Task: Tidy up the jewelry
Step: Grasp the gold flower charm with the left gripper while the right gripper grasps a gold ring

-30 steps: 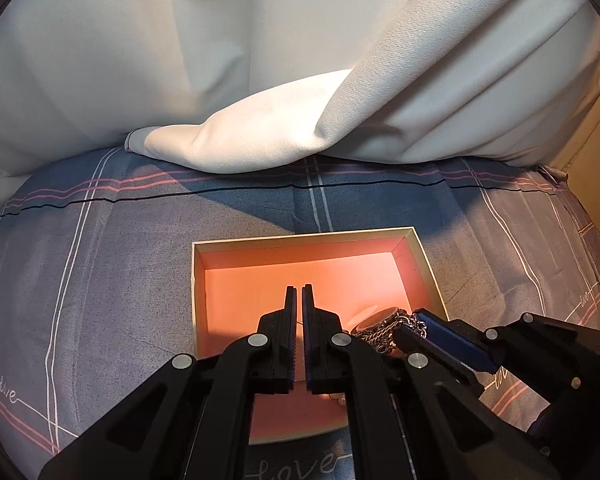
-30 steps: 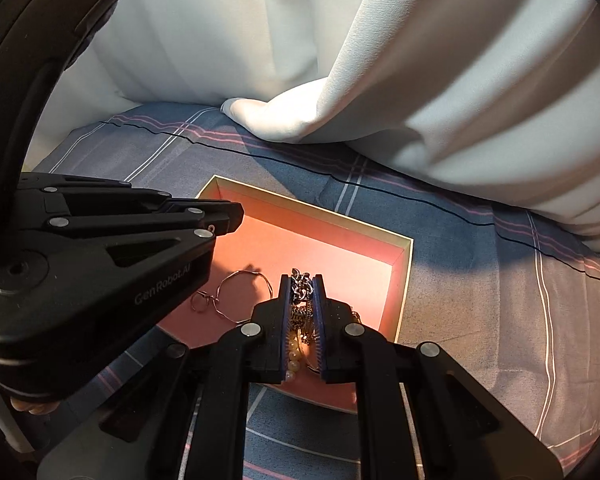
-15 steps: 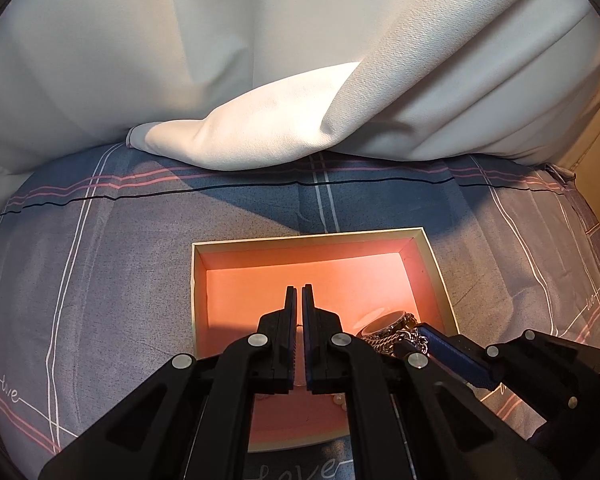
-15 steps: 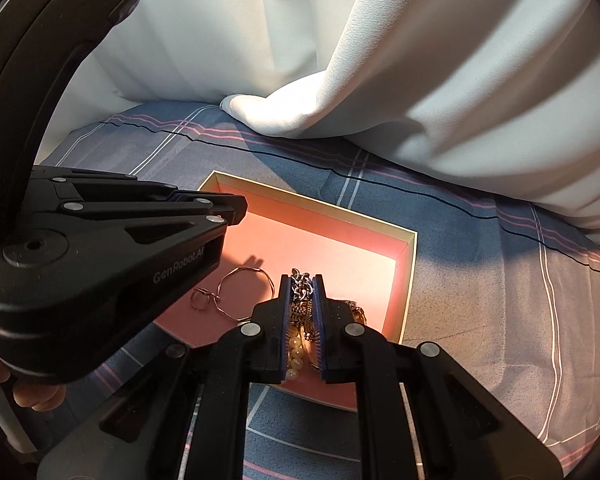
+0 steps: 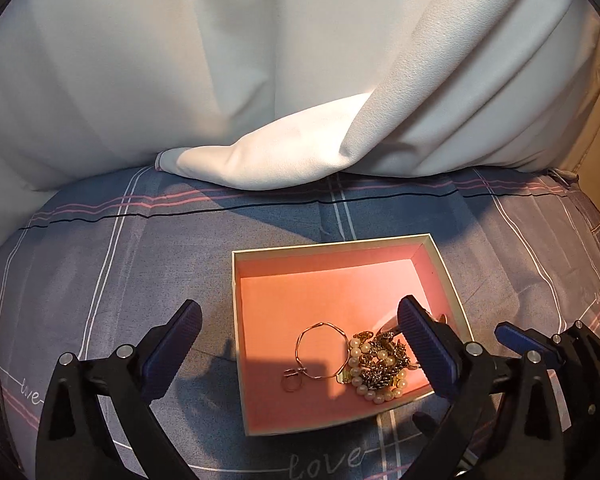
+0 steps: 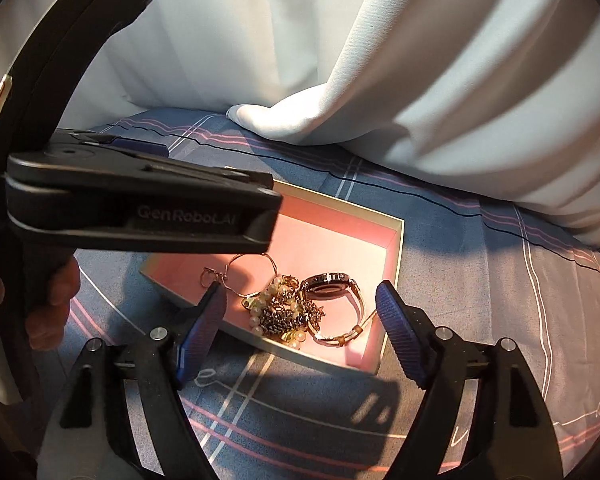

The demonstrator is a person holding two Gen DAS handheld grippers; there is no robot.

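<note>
A shallow pink-lined box (image 5: 332,254) (image 6: 396,256) lies on the bedspread. In it lie a thin gold hoop bracelet (image 5: 320,350) (image 6: 252,270), a pearl and chain tangle (image 5: 376,368) (image 6: 284,312) and a watch (image 6: 332,286). My left gripper (image 5: 300,348) is open and empty, its jaws wide apart above the box's near left part. My right gripper (image 6: 300,320) is open and empty just above the jewelry pile; it also shows at the right of the left wrist view (image 5: 520,340). The left gripper's body (image 6: 140,212) crosses the right wrist view.
The blue plaid bedspread (image 5: 100,280) covers the surface all round the box. A white curtain (image 5: 280,100) hangs behind, its folded hem (image 5: 268,164) resting on the bed's far side. A hand (image 6: 52,300) holds the left gripper's handle.
Both grippers have opened wide. The right one has let go of the pearl and chain jewelry, which now lies in the box. The left gripper has shifted left of the box's middle.
</note>
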